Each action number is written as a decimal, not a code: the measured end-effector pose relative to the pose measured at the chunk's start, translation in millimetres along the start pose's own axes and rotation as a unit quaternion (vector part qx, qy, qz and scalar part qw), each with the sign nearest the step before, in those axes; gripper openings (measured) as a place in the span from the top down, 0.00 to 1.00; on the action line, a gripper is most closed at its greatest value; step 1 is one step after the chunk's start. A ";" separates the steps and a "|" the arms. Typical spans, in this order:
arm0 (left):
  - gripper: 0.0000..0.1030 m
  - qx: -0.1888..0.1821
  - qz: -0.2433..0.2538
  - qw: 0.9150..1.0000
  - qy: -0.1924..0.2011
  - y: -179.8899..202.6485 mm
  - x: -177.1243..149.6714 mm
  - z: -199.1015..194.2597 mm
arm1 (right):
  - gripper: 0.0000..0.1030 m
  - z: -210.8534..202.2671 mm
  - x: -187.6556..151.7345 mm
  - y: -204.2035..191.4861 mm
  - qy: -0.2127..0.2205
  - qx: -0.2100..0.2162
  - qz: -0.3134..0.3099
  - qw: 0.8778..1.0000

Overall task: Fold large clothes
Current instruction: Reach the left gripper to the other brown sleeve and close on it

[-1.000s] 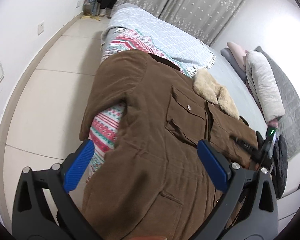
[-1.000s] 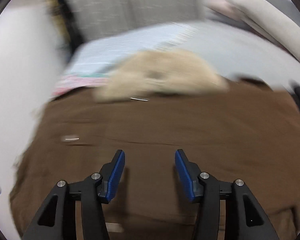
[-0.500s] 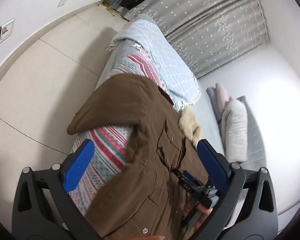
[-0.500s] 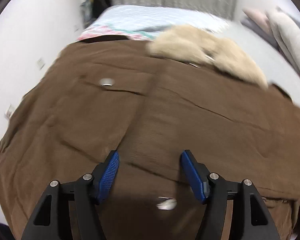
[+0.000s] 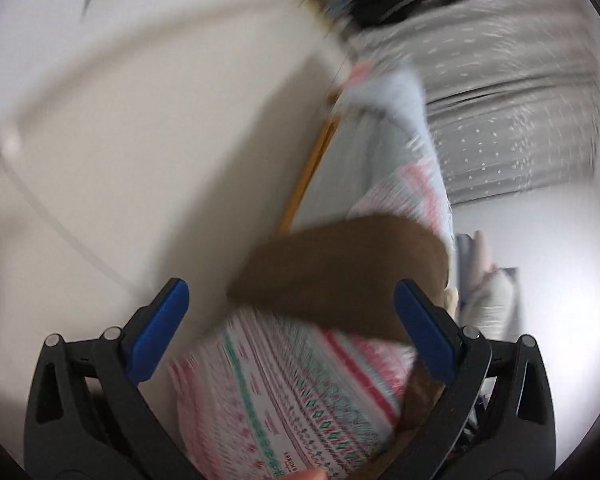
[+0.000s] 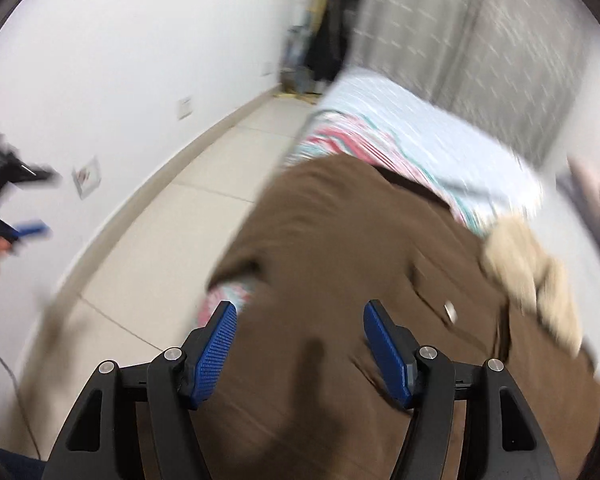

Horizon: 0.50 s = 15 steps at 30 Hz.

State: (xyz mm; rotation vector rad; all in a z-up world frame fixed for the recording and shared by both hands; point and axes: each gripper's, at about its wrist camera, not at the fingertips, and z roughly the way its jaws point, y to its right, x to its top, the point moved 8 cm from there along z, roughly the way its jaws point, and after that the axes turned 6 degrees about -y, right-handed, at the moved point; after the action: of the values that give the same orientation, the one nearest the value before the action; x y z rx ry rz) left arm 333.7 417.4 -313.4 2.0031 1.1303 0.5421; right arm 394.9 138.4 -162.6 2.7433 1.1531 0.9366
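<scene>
Your brown jacket [image 6: 364, 280] lies spread face-up on the bed [image 6: 440, 136], its pale fleece collar [image 6: 532, 264] toward the far right and one sleeve [image 5: 340, 272] draped over the left edge of the mattress. Both grippers are empty. The left gripper [image 5: 290, 320] has its jaws spread wide and points at that hanging sleeve from the floor side. The right gripper [image 6: 300, 344] hovers over the jacket's body with its jaws also apart, gripping nothing.

The likely step is to take the sleeve and fold it in across the chest. Bring the left gripper in at the cuff end rather than mid-sleeve, so the whole length lifts together. Pinch both layers of the thick cloth firmly, since it looks heavy and could slide out. Use the right gripper to press the body flat near the shoulder while you carry the sleeve over.

Under the jacket a striped patterned blanket [image 5: 300, 392] and a light blue checked cover [image 6: 420, 120] lie on the bed, soft and likely to bunch if you drag. A pale tiled floor [image 6: 172, 232] runs along the left, beside a white wall [image 6: 120, 60]. Grey curtains [image 6: 480, 40] hang at the far end.
</scene>
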 end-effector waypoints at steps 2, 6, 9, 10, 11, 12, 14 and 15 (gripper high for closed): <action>0.01 -0.034 -0.034 0.998 -0.039 -27.9 -13.6 51.0 | 0.35 7.6 5.0 -22.9 -0.002 -0.017 -0.046 0.999; 0.01 -0.111 -0.091 0.985 -0.095 -53.9 -41.8 132.7 | 0.35 35.8 6.2 -32.2 -0.007 -0.024 -0.057 0.998; 0.01 -0.176 -0.135 0.966 -0.129 -56.8 -57.4 177.2 | 0.35 49.0 0.9 -31.4 -0.004 -0.015 -0.036 0.999; 0.01 -0.192 -0.148 0.961 -0.135 -56.9 -60.4 187.3 | 0.35 59.5 3.2 -33.0 -0.001 -0.012 -0.030 0.999; 0.01 -0.206 -0.158 0.955 -0.140 -55.4 -63.1 195.4 | 0.34 65.4 0.8 -31.2 0.002 -0.004 -0.015 1.000; 0.01 -0.221 -0.167 0.950 -0.145 -51.8 -65.2 205.1 | 0.33 68.2 -1.2 -30.6 0.003 -0.001 -0.007 1.000; 0.01 -0.242 -0.174 0.943 -0.151 -46.0 -68.2 219.5 | 0.30 75.4 -8.4 -28.9 0.003 0.009 0.013 1.000; 0.01 -0.251 -0.176 0.940 -0.151 -43.1 -68.9 227.8 | 0.29 75.4 -9.6 -28.5 0.005 0.010 0.017 1.000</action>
State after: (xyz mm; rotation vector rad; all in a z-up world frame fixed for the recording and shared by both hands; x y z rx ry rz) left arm 427.3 279.4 -488.6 1.3500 1.0035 0.2831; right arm 411.8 168.2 -236.3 2.7861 1.1274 0.9484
